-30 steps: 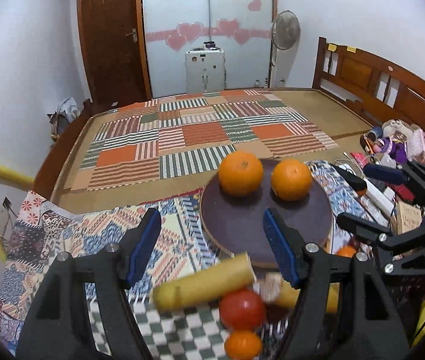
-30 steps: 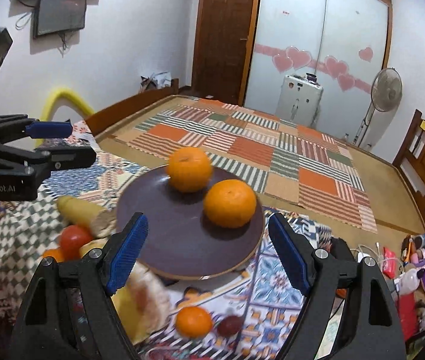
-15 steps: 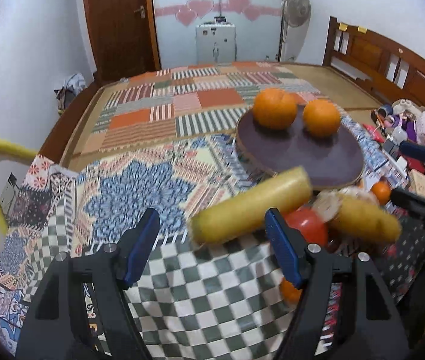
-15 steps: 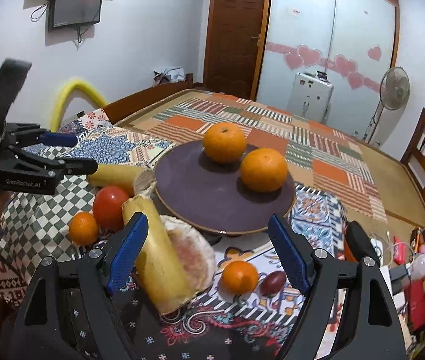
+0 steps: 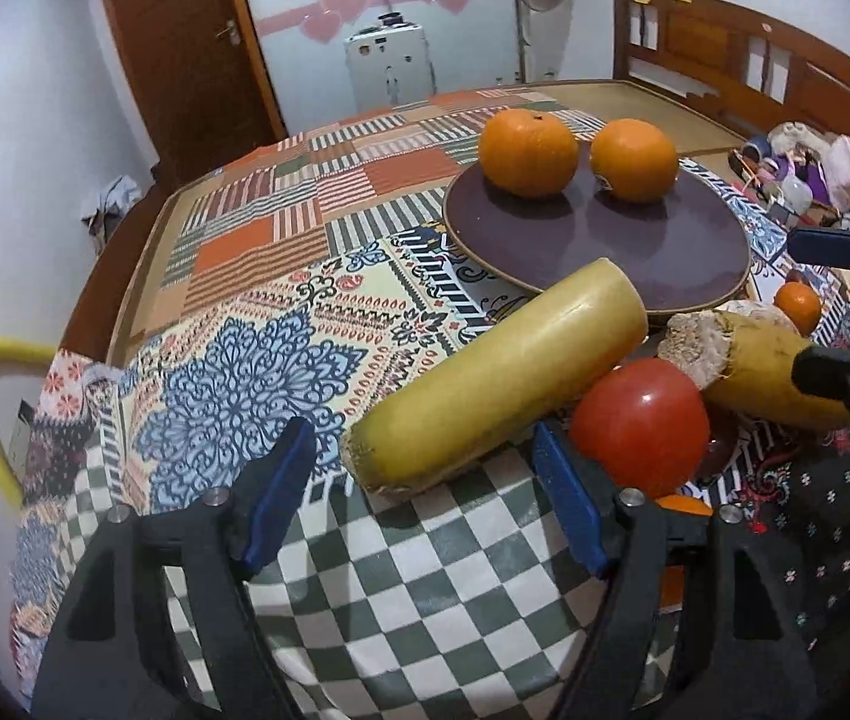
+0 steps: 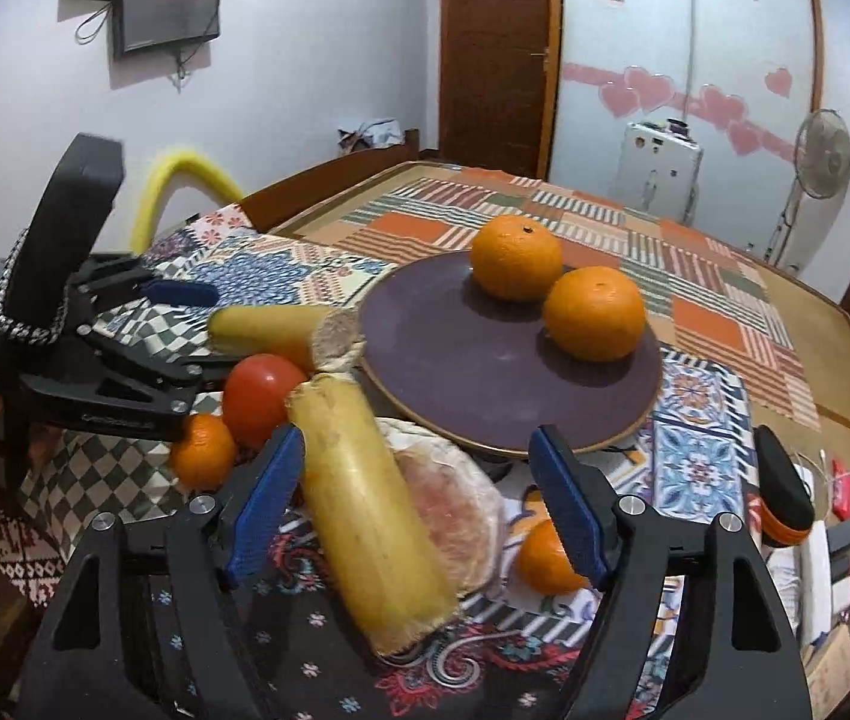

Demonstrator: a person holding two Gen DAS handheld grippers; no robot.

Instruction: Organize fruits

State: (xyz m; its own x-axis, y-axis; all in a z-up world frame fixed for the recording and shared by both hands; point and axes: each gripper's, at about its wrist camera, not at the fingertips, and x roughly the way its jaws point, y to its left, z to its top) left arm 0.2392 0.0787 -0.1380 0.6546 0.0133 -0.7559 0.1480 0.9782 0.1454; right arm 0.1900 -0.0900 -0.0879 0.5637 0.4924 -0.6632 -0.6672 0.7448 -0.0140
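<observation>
Closing on the yellow pieces calls for centring each one first. The left gripper point(image 5: 422, 495) has just been opening, its jaws apart around the butt of one yellow piece point(image 5: 494, 378) beside the plate point(image 5: 695, 252); pads clear. The right gripper point(image 6: 416, 501) has just been closing, jaws apart around the other yellow piece point(image 6: 365, 510). Squeeze gently, mid-length, avoiding the tomato point(image 5: 638, 423).

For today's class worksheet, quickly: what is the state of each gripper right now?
Left gripper: jaws open, just been opening; yellow piece between them, unpressed.
Right gripper: jaws open, just been closing; other yellow piece between them, not clamped.
</observation>
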